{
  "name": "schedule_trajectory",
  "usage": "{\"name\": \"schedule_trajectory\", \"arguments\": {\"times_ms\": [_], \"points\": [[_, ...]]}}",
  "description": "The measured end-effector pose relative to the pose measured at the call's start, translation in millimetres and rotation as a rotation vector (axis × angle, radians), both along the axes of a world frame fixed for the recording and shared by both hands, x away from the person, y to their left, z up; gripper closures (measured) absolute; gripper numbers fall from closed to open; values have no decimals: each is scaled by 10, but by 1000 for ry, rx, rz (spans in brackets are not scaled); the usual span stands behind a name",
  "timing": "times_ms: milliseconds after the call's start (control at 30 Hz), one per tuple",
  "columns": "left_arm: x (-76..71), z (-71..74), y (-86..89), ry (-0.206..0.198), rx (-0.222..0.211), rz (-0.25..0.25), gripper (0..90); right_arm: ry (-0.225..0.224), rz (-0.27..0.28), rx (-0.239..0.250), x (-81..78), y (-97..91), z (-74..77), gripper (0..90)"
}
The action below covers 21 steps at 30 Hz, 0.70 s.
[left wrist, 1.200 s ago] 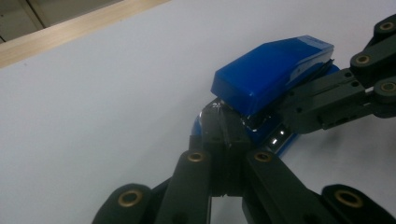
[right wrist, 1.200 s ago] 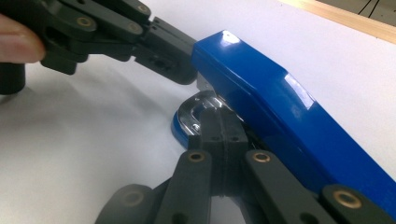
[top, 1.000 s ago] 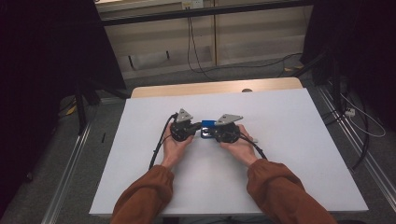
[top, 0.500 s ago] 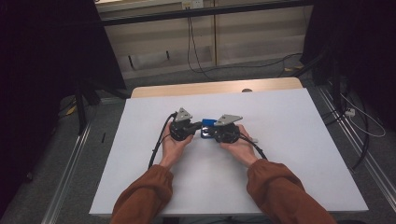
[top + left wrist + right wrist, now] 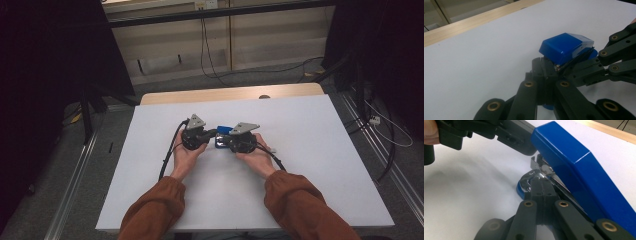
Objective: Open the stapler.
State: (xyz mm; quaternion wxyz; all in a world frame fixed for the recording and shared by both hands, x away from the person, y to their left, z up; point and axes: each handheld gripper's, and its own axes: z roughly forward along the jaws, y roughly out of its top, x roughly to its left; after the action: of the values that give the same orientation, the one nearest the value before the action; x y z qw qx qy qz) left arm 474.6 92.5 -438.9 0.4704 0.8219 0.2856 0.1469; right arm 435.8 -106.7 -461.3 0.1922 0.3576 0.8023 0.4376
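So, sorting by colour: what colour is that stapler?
Blue stapler, clearest in the right gripper view.

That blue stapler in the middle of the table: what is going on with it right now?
A person holds a hand-held gripper in each hand over a white table. Both meet at a blue stapler at mid-table. The left hand-held gripper, jaws shut, sits at the stapler's front end, and the right hand-held gripper, also shut, pokes in under its raised top near the metal staple channel.
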Motion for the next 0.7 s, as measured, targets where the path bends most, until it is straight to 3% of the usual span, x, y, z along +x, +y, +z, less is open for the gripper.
{"name": "schedule_trajectory", "arguments": {"times_ms": [333, 700], "points": [[-28, 108, -34, -12, -39, -7, 900, -1, 1, 0, -2, 1, 0, 900], [-44, 153, -54, -21, -48, -10, 900, -7, 7, -6, -9, 10, 1, 900]]}}
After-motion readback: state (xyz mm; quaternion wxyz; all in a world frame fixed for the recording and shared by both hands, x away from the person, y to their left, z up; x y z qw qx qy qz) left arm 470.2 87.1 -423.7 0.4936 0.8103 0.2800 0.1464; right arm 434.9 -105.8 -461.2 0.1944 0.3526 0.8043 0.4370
